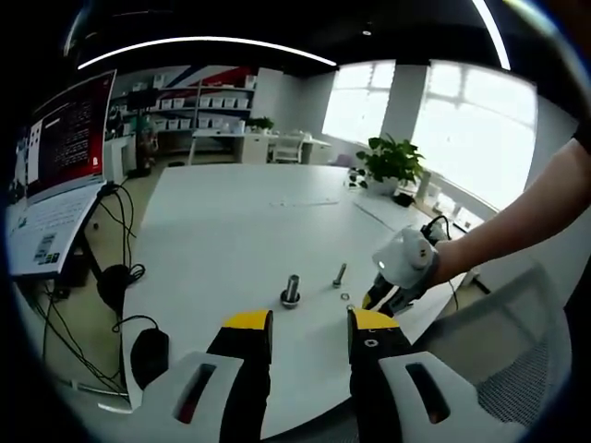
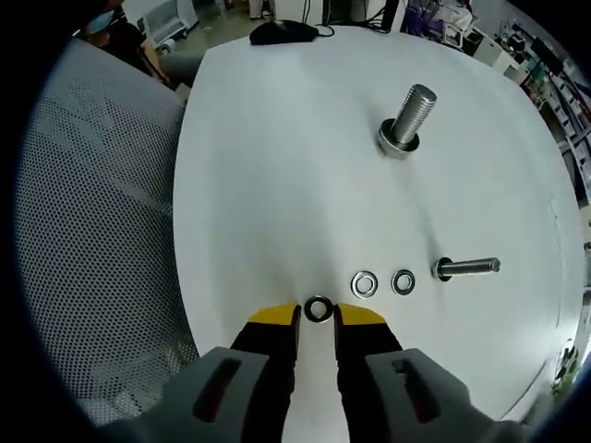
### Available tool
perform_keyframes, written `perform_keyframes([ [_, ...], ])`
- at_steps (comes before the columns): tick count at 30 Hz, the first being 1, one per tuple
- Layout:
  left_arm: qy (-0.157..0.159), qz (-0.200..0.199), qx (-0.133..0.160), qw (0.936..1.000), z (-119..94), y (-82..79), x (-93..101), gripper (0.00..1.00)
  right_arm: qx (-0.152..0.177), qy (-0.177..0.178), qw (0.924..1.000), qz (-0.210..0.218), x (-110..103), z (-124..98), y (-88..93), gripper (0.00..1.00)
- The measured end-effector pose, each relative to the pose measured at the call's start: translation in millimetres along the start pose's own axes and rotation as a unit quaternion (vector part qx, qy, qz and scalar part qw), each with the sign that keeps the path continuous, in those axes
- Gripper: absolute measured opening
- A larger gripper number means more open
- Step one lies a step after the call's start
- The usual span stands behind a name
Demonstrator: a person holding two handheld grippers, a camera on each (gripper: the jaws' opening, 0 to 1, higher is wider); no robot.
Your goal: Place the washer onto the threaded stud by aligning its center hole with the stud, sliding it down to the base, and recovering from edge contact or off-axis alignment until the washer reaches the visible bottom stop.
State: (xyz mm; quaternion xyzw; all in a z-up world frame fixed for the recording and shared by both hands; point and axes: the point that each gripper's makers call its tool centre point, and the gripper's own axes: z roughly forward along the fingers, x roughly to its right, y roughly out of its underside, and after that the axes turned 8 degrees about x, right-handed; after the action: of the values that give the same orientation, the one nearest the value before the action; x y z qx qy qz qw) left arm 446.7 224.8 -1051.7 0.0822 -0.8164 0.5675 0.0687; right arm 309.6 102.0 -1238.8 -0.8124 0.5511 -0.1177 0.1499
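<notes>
**Right claw at the nearest washer, stud standing farther out**

In the right gripper view my right gripper (image 2: 318,316) sits low over the white table (image 2: 277,166), its yellow-tipped jaws a narrow gap apart with a washer (image 2: 318,309) lying flat right at the tips. I cannot tell whether the pads touch it; it rests on the table, hole facing up. Just beyond and to the right lie two more washers (image 2: 365,284) and (image 2: 403,281), flat, side by side, apart from each other. Right of them a loose bolt (image 2: 466,268) lies on its side, long axis running left to right. The threaded stud (image 2: 407,118) stands farther away on its round base, long axis rising from the table, leaning up and right in this fisheye picture, its thread bare.

In the left gripper view my left gripper (image 1: 309,325) hangs above the near table edge, jaws moderately apart and holding nothing. The stud (image 1: 291,290) stands upright just ahead.

A mesh chair back (image 2: 102,231) is at the left of the table. Across the room are a monitor (image 1: 69,148), a potted plant (image 1: 392,161), bright windows (image 1: 471,129) and shelving (image 1: 208,101).
</notes>
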Motion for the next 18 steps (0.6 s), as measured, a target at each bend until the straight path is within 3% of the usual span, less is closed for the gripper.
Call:
perform_keyframes([
  [7, -0.001, -0.001, 0.002, 1.0, 1, 1.4, -4.1, 0.31, -0.045, 0.005, 0.9989, -0.014, 3, 8, 3.3, 0.17],
  [18, 0.001, 0.001, -0.002, 1.0, 2, 0.8, -2.6, 0.31, -0.072, 0.002, 0.9974, 0.002, 1, 2, 1.4, 0.16],
])
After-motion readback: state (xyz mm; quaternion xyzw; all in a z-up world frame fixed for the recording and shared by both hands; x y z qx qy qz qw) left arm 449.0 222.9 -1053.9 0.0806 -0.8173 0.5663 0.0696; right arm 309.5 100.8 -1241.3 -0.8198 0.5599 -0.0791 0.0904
